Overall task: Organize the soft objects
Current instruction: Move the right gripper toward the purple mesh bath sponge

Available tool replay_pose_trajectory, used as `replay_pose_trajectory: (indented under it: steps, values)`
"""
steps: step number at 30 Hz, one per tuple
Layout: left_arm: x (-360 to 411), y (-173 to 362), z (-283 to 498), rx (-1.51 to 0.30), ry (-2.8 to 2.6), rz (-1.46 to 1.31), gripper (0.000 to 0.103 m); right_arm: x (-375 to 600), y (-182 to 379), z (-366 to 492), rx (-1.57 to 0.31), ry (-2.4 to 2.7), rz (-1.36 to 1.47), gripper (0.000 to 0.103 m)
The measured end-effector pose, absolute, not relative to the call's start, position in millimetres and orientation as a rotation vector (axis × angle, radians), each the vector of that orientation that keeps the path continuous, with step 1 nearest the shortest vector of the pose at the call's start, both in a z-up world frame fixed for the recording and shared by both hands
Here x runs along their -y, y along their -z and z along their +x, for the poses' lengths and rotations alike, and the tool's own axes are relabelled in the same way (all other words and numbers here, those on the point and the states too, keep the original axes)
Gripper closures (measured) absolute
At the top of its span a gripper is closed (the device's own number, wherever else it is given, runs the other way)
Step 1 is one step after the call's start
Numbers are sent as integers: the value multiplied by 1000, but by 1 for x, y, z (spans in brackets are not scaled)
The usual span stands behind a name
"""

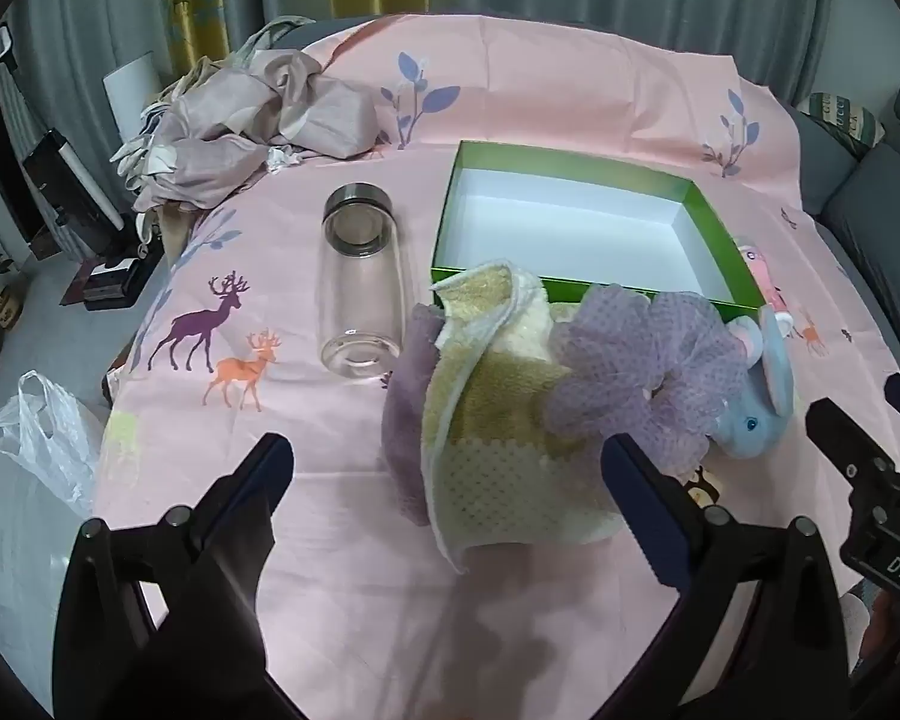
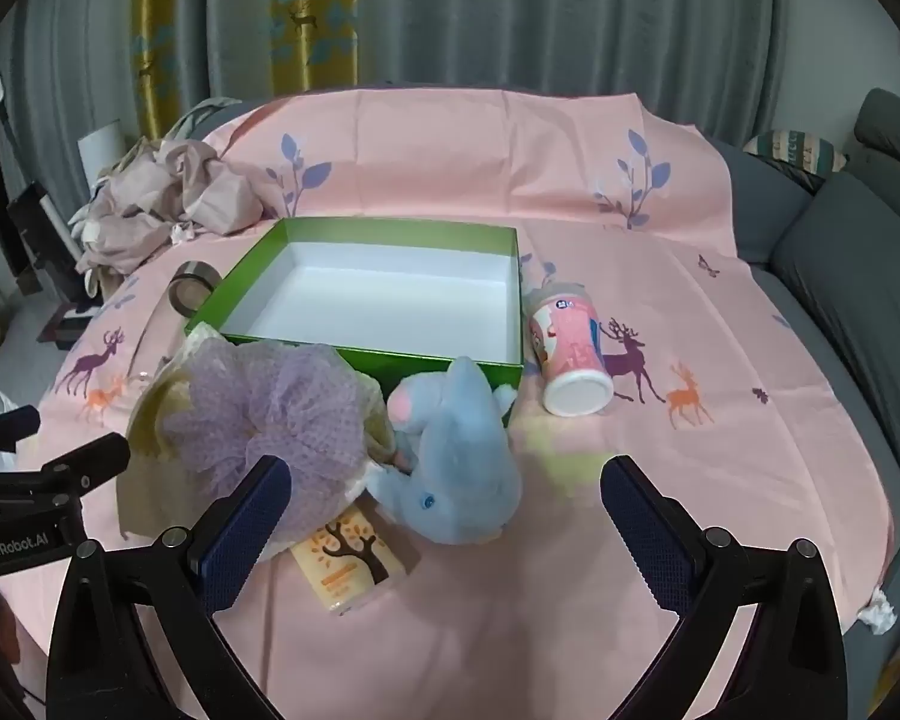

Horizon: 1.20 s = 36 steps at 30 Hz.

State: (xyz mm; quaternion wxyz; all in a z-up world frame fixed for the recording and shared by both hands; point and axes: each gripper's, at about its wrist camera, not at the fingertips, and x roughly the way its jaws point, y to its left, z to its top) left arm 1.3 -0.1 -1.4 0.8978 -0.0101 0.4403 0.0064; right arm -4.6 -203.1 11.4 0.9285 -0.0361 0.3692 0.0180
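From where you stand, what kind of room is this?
Most likely a home living room. A grey sofa with a cushion runs along the right, long curtains hang behind, and a pink deer-print sheet covers the work surface.

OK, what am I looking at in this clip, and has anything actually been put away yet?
Nothing is packed yet. The green box sits open and empty on the pink deer-print sheet. Both grippers are open and holding nothing: the left gripper faces the yellow towel, the right gripper the blue plush toy. The purple mesh pouf lies on the towel, in front of the box. A glass jar and a pink cup lie nearby on their sides.
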Motion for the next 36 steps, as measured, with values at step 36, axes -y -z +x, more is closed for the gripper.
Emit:
replay_pose_trajectory:
  steps: [36]
  values:
    - [-20, 6, 2, -918, 105, -155, 1, 197, -15, -8, -730, -30, -69, 0]
